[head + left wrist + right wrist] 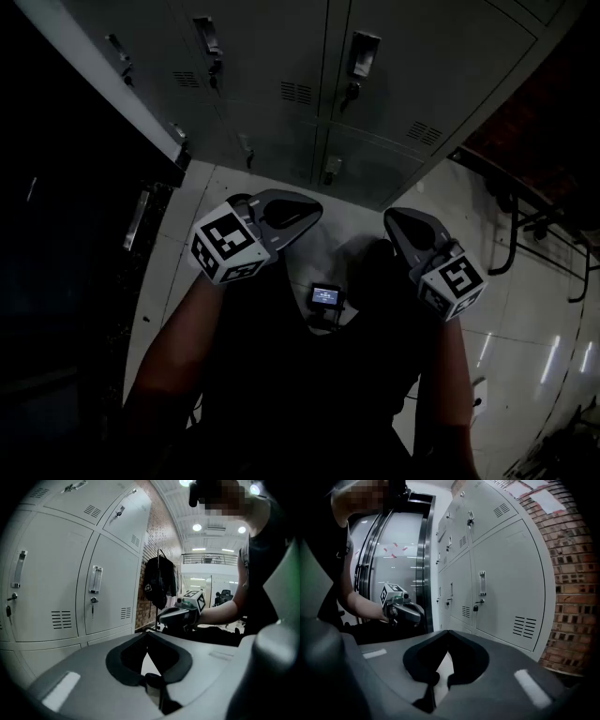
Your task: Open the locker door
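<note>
A bank of grey lockers (pixel 309 84) stands ahead, all doors closed. Their handles (pixel 364 52) carry small key locks underneath. My left gripper (pixel 298 210) and right gripper (pixel 397 221) hover side by side above the floor, short of the lockers and touching nothing. In the left gripper view the jaws (pixel 146 634) meet at the tips, with a locker door (pixel 110 588) and its handle (pixel 96 579) off to the left. In the right gripper view the jaws (pixel 448 632) are likewise together and empty, with a locker door (pixel 506 583) and its handle (pixel 482 583) to the right.
A black jacket (pixel 159 581) hangs on a brick wall (pixel 576 573) beside the lockers. A curved glass and metal doorway (pixel 401 564) lies on the other side. Metal tube furniture (pixel 525 225) stands on the glossy floor at the right. A dark cabinet (pixel 56 234) fills the left.
</note>
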